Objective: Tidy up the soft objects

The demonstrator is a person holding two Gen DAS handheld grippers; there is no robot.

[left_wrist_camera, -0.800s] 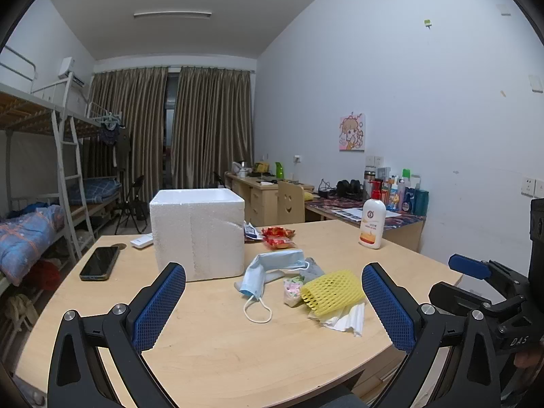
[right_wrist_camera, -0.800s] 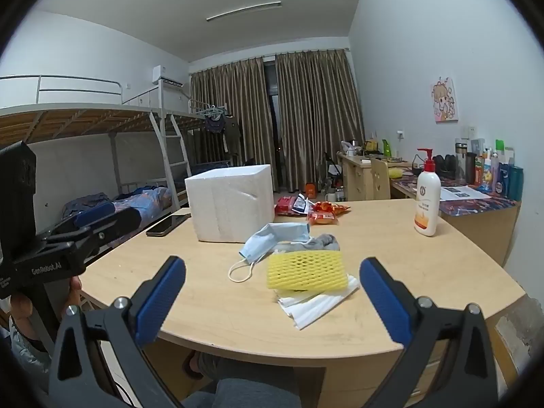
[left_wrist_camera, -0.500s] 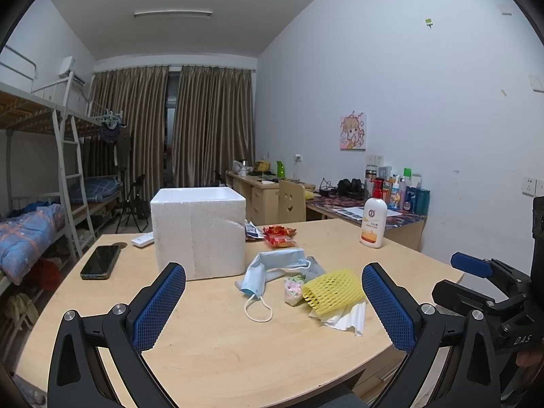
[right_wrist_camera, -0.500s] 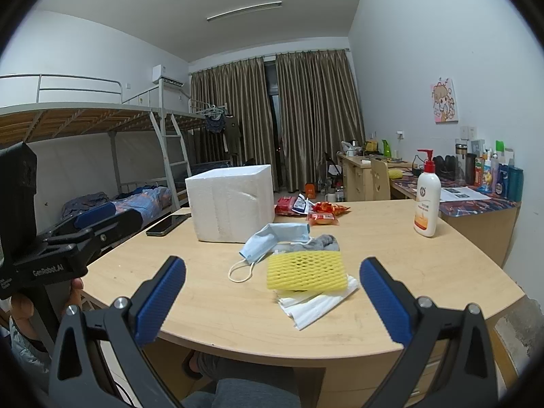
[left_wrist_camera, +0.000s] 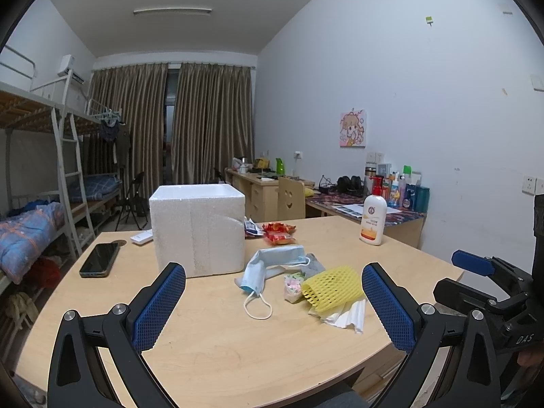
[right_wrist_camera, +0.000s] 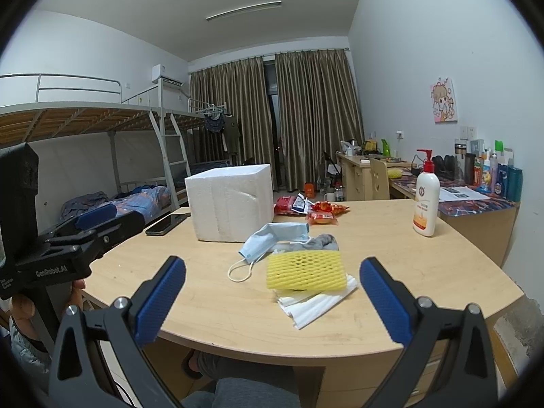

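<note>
A dormitory room with a round-edged wooden table (left_wrist_camera: pixel 217 357) at its centre. At far left on the tabletop a black smartphone (left_wrist_camera: pixel 99 259) lies flat, with a white remote control (left_wrist_camera: pixel 142 237) just beyond it. Next comes a white foam box (left_wrist_camera: pixel 197 229), standing upright and open at the top. To its right, near the table's middle, the soft objects lie in a loose cluster: a pale blue face mask (left_wrist_camera: pixel 268 267) with one ear loop trailing toward the near edge, a grey cloth (right_wrist_camera: pixel 321 241) touching it, a small pastel packet (left_wrist_camera: pixel 293 285), a yellow foam fruit net (left_wrist_camera: pixel 333 289) and, partly under the net, white ribbed foam sheets (right_wrist_camera: pixel 314 302). Behind the cluster sit red snack packets (left_wrist_camera: pixel 278 232). Further right a white pump bottle of lotion (left_wrist_camera: pixel 373 219) stands upright, well apart from the pile.

The left gripper (left_wrist_camera: pixel 273 306) hangs at the near edge of the table, its blue-padded jaws spread fully wide with nothing between the pads. The right gripper (right_wrist_camera: pixel 273 297) is held just beside it, equally wide and likewise gripping nothing; the net and sheets lie on the table ahead of it, untouched. A person's hand (right_wrist_camera: pixel 23 306) grips the left tool's handle.
</note>
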